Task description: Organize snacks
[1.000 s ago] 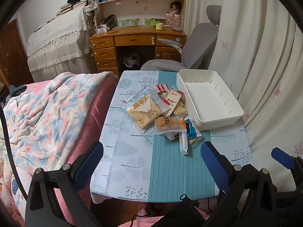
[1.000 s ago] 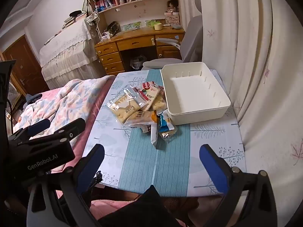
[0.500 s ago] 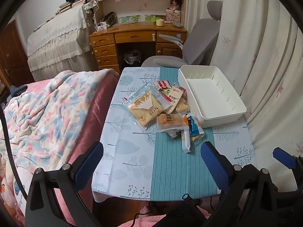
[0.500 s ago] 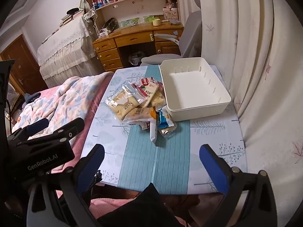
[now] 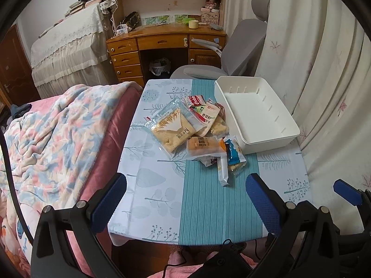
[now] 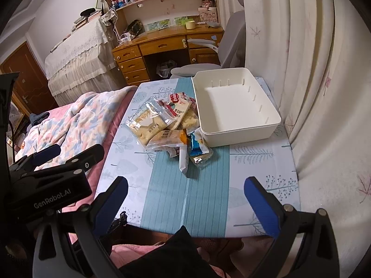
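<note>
Left gripper [image 5: 185,199] with blue-padded black fingers: jaws wide apart, nothing held, above near edge of small table with leaf-print cloth and teal stripe [image 5: 204,208]. Right gripper [image 6: 185,199]: same, wide apart, nothing held. Pile of plastic snack packets [image 5: 197,132] lies mid-table, touching left side of white rectangular plastic bin [image 5: 255,113]. Bin holds nothing. Floral blanket [image 5: 51,134] left of table.

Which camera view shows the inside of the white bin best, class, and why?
The right wrist view: the white bin sits nearer the centre there, so its bare floor and slotted walls are plain. The left wrist view shows the same bin further right and more slanted, its interior also visible and holding nothing.
</note>
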A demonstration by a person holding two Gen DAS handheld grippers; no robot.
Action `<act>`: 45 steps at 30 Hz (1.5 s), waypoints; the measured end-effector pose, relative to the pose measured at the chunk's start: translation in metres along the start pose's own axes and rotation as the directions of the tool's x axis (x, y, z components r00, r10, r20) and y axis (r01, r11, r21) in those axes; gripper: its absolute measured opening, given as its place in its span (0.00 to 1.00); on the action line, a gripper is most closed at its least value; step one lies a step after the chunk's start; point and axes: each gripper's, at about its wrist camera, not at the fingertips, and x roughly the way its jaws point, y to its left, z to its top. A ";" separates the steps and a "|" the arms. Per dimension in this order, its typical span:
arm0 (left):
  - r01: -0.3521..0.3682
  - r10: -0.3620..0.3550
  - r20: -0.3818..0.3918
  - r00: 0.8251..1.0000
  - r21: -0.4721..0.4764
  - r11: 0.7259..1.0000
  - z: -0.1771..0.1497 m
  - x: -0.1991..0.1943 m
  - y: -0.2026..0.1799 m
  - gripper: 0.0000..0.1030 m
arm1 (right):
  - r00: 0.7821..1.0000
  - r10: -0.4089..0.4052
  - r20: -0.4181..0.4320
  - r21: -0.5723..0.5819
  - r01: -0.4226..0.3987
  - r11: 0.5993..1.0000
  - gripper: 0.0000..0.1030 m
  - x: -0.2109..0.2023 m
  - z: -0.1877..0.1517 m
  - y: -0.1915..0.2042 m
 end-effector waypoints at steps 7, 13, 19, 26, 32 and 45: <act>-0.014 0.014 -0.005 1.000 -0.012 1.000 -0.001 0.001 -0.010 0.99 | 0.999 0.038 -0.017 -0.005 -0.038 0.999 0.98 0.004 0.006 -0.019; -0.029 0.029 -0.005 1.000 -0.042 0.999 -0.003 0.000 -0.020 0.99 | 0.996 0.082 -0.019 -0.023 -0.082 0.996 0.97 0.008 0.010 -0.033; -0.064 0.063 -0.018 0.998 -0.068 0.996 -0.006 0.003 -0.028 0.99 | 0.992 0.123 -0.029 -0.042 -0.124 0.991 0.97 0.013 0.011 -0.044; -0.074 0.071 -0.047 0.996 -0.084 0.994 -0.010 0.005 -0.029 0.99 | 0.986 0.159 -0.046 -0.031 -0.161 0.987 0.97 0.019 0.010 -0.048; -0.061 0.057 -0.051 0.997 -0.084 0.995 -0.008 0.010 -0.024 0.99 | 0.985 0.164 -0.050 -0.026 -0.166 0.986 0.97 0.022 0.010 -0.045; 0.064 -0.063 -0.092 0.994 0.004 0.998 0.026 0.047 0.024 0.99 | 0.995 0.088 -0.054 0.114 -0.081 0.990 0.96 0.050 0.024 -0.007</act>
